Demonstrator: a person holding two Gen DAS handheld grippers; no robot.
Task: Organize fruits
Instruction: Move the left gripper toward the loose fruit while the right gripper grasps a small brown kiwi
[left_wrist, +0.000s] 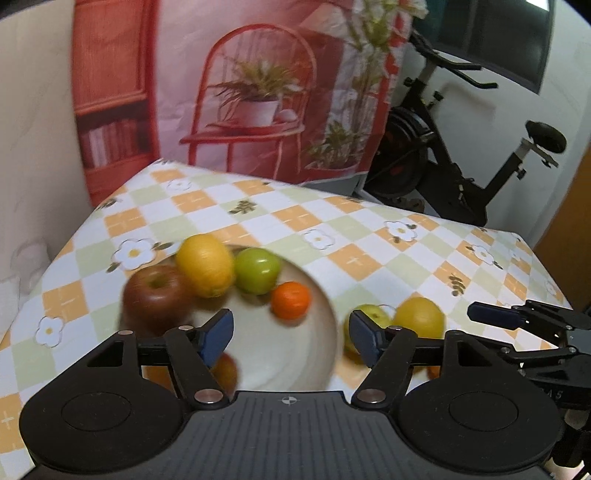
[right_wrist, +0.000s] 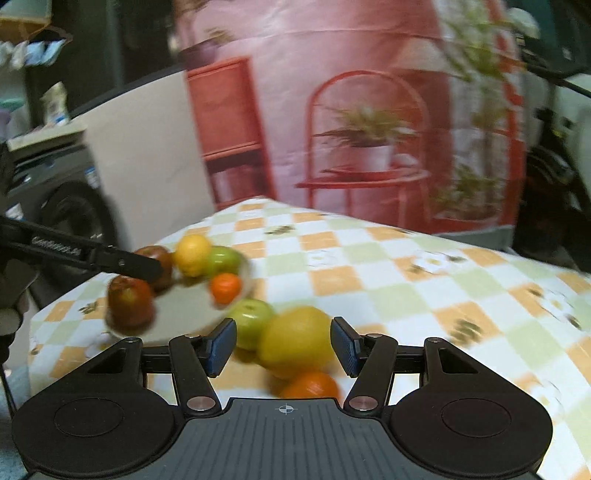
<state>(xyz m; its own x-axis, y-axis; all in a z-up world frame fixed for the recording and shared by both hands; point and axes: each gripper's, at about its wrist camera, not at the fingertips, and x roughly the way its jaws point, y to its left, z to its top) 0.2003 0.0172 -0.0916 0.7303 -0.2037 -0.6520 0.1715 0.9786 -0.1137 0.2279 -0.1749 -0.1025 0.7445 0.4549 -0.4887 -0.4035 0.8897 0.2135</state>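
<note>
My left gripper (left_wrist: 291, 338) hangs open and empty over the plate (left_wrist: 325, 295), where five fruits already crowd from nine to one o'clock. My right gripper (right_wrist: 283, 343) spreads around the loose lemon (right_wrist: 295, 339), pads not touching.

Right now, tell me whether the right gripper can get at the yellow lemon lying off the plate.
Probably yes: the right gripper stands open with the lemon straight ahead between its fingers; only the green apple crowds its left side.
</note>
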